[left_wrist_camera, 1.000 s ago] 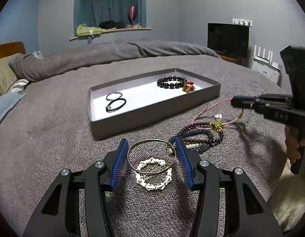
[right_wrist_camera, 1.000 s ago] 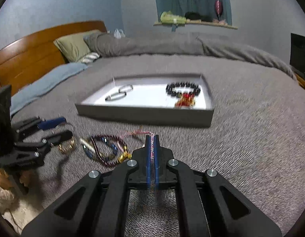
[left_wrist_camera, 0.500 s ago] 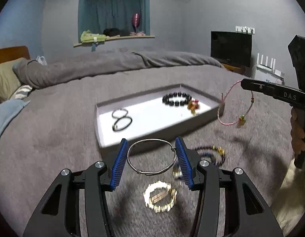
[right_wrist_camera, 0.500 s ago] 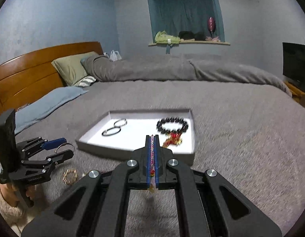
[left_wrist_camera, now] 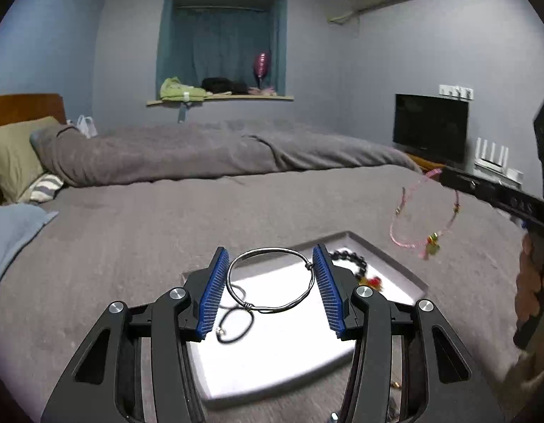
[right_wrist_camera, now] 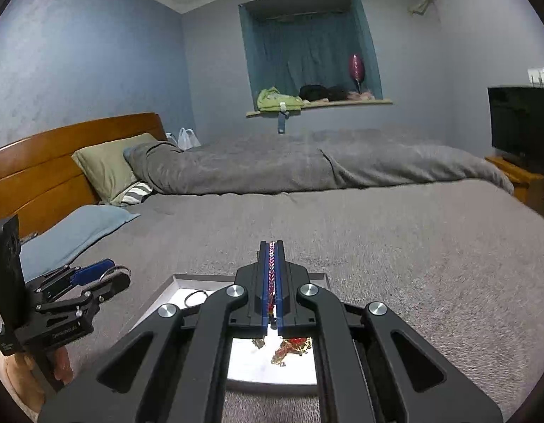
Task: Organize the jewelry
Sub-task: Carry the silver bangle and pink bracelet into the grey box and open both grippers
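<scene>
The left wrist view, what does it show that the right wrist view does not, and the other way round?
Only the left wrist view shows the pink cord bracelet hanging as a full loop from the right gripper, and the black bead bracelet in the tray. Only the right wrist view shows the wooden headboard and the cord pinched between shut jaws. Both show the tray, the grey bed and the silver wire bangle in the left gripper.

Pink cord bracelet (left_wrist_camera: 427, 211), silver bangle (left_wrist_camera: 272, 278)

We saw a grey bed (left_wrist_camera: 138, 246) carrying 1 shallow grey tray (left_wrist_camera: 405, 275), a rumpled duvet (left_wrist_camera: 201, 151) and 3 pillows (headboard end) (right_wrist_camera: 109, 165).
</scene>
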`<state>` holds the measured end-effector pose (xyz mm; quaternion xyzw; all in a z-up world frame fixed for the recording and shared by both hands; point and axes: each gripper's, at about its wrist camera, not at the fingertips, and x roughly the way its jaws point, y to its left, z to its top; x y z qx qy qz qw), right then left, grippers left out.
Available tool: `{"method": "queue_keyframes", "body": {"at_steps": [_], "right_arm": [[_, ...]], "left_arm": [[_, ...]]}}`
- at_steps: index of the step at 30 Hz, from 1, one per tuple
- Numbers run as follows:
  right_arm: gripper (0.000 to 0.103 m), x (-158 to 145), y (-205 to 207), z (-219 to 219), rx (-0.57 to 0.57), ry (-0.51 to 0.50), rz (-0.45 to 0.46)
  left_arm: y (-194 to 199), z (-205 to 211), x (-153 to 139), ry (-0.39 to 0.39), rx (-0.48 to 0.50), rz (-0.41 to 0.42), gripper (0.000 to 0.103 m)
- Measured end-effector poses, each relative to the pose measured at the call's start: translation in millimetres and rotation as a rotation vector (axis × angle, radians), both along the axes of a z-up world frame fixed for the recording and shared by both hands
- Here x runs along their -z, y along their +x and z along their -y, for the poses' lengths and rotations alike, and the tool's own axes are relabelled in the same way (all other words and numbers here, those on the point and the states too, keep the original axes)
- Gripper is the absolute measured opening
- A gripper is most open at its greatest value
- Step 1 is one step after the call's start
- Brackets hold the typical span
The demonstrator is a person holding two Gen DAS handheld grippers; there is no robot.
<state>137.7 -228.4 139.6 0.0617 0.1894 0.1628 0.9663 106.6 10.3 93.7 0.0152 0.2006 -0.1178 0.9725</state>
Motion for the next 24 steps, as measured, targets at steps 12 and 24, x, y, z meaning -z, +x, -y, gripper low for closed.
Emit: {"method": "queue_keyframes", "body": {"at_steps": [12, 24], "right_arm": [[0.003, 70.6, 38.5, 1.0, -0.044, -0.058, -0.231], [0.003, 99.6, 44.1, -11.4, -0.059, -0.163, -0.352]], "left_arm": [[37.9, -20.9, 70.1, 0.061, -0.049, -0.243, 0.051], [43.2, -14.4, 93.6, 0.117, -0.037, -0.360, 0.051]]}}
